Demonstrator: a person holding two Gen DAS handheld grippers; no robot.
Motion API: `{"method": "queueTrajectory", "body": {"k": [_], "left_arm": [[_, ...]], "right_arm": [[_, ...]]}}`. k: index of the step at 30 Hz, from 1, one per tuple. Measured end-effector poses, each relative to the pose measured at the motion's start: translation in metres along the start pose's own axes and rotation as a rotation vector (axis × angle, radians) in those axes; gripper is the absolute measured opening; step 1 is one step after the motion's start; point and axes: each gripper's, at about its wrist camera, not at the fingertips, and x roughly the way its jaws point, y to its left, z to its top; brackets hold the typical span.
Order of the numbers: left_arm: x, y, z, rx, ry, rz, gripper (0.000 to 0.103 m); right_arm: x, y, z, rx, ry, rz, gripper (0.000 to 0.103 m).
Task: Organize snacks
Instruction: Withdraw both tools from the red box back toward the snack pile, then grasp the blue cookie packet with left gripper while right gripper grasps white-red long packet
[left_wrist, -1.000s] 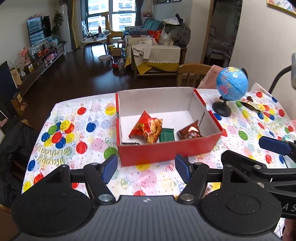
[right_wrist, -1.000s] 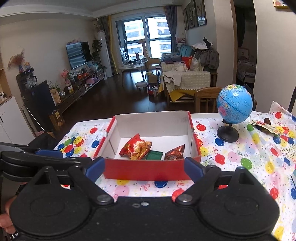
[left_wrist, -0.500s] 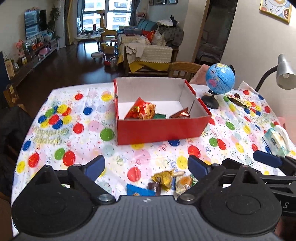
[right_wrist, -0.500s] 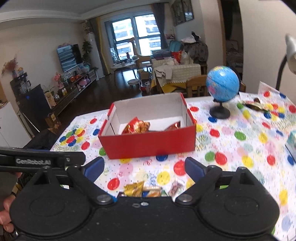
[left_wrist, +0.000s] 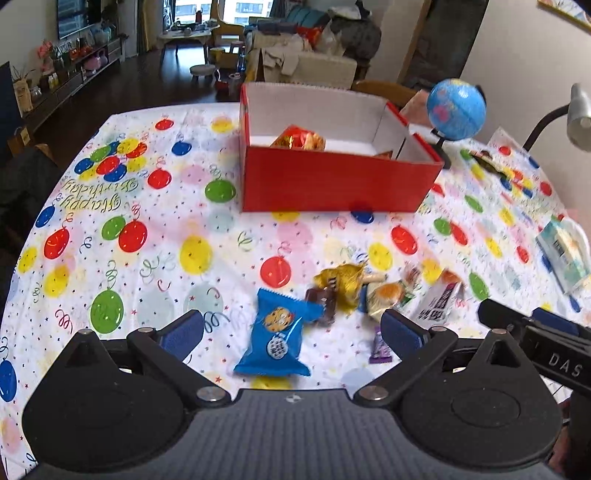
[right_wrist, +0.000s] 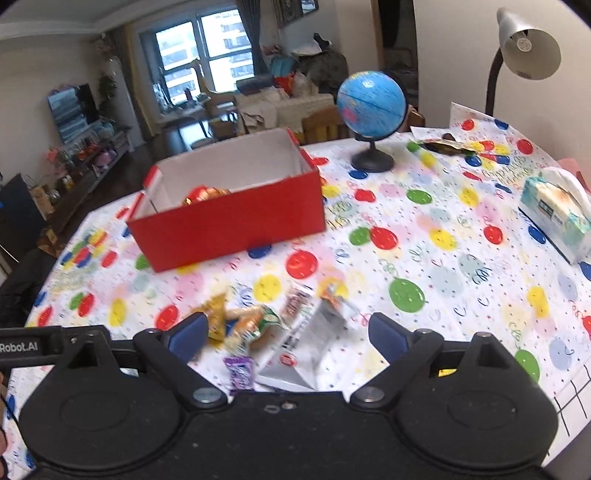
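Snack pile (left_wrist: 354, 295) on tablecloth (left_wrist: 147, 229) before box (left_wrist: 332, 184); globe (left_wrist: 456, 109) right of box.

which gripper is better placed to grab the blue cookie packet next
Left, probably. The blue cookie packet lies between the open left gripper fingers, jaws opening. The right gripper frames the white carton instead.
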Motion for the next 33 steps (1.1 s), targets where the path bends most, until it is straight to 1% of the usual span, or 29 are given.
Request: {"method": "queueTrajectory", "body": {"k": [4,7,10,13,15,18,25,29,33], "left_arm": [[0.016,0.003,-0.003,-0.009,0.043,0.025,0.103],[0.031,0.004,-0.005,-0.006,0.093,0.065,0.103],[0.042,0.005,-0.005,-0.005,0.12,0.072,0.103],[0.052,0.002,-0.007,0.016,0.131,0.089,0.103],[0.059,0.0,-0.007,0.025,0.152,0.093,0.103],[0.067,0.001,-0.007,0.019,0.163,0.107,0.102],[0.088,0.008,-0.004,-0.028,0.223,0.095,0.102],[0.094,0.012,-0.003,-0.036,0.236,0.08,0.102],[0.1,0.014,-0.002,-0.042,0.251,0.072,0.101]], "right_arm": [[0.01,-0.003,-0.006,-0.001,0.003,-0.044,0.093],[0.022,-0.005,-0.01,-0.007,0.016,-0.078,0.093],[0.034,-0.006,-0.012,-0.011,0.04,-0.103,0.089],[0.047,-0.007,-0.014,-0.006,0.065,-0.118,0.087],[0.055,-0.008,-0.014,-0.001,0.09,-0.116,0.084],[0.064,-0.009,-0.014,0.005,0.105,-0.117,0.083],[0.086,-0.012,-0.012,0.03,0.157,-0.12,0.077],[0.096,-0.014,-0.013,0.041,0.19,-0.116,0.075],[0.1,-0.015,-0.014,0.045,0.203,-0.105,0.073]]}}
